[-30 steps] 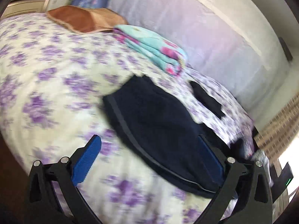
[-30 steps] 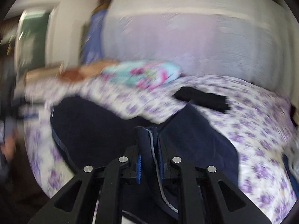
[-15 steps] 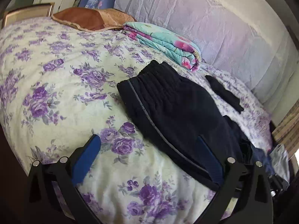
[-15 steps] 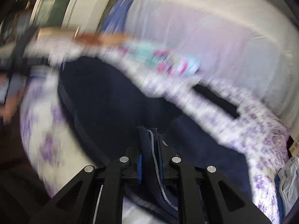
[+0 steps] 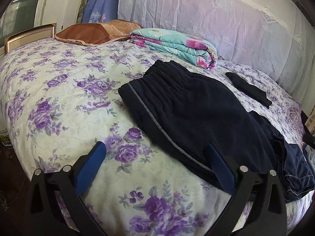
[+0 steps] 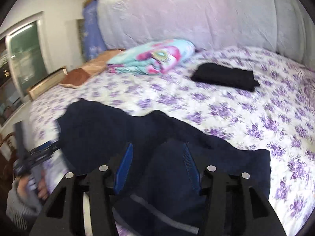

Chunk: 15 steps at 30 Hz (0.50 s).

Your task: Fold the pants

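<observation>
We are looking along two grippers over a bed [image 5: 59, 102] with a purple flowered cover. At 9 o'clock, the left gripper [image 5: 155, 169] is hovering with its jaws standing wide and nothing between them. At the centre, dark navy pants [image 5: 196, 114] are lying flat on the bed, waistband toward 11 o'clock. At 12 o'clock a folded turquoise blanket [image 5: 177, 45] is sitting beside a brown pillow [image 5: 94, 33]. Toward 3 o'clock, the right gripper [image 6: 157, 167] is opening, with pants fabric lying loose between its blue pads [image 6: 124, 165]. A folded black garment [image 6: 224, 76] is lying at 1 o'clock.
</observation>
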{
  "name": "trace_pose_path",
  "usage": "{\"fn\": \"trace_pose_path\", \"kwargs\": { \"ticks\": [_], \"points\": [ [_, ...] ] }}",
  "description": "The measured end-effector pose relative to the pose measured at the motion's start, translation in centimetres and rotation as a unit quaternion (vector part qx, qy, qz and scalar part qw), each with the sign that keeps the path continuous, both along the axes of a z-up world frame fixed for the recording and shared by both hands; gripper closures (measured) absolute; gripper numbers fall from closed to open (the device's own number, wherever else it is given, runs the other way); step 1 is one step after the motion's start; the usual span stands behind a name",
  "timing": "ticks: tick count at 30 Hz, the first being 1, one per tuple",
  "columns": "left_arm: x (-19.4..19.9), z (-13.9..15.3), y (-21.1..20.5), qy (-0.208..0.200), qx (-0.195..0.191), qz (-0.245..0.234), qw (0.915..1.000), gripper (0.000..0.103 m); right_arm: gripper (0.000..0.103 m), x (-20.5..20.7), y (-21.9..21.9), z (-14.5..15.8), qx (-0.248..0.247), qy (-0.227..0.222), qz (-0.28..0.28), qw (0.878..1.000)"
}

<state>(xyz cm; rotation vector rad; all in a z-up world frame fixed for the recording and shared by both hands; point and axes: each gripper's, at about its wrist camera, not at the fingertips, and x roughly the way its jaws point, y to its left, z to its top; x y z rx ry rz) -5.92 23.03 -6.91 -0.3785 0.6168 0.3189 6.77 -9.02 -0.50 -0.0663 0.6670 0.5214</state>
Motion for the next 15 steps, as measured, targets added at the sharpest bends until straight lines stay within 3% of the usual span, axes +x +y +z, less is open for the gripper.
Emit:
{"fn": "trace_pose_path", "kwargs": {
  "ticks": [3,7,11,15],
  "points": [
    [0.0,0.0,0.1,-0.001,0.001,-0.004,1.0,0.004,0.05,2.5,2.3,-2.2,-0.056,0.023,-0.008,0.998],
    [-0.1,-0.2,-0.1,-0.006,0.008,-0.008,0.9999,0.004,0.051,2.1,4.7,-5.7,-0.158,-0.007,-0.01,0.987],
    [-0.2,-0.2,-0.2,-0.009,0.009,-0.009,0.9999,0.004,0.069,1.9,4.2,-6.8,-0.172,-0.023,-0.004,0.985],
    [-0.4,-0.3,-0.4,-0.013,0.012,-0.007,0.9998,0.004,0.083,2.2,3.1,-6.1,-0.138,-0.017,0.001,0.99]
  ]
}}
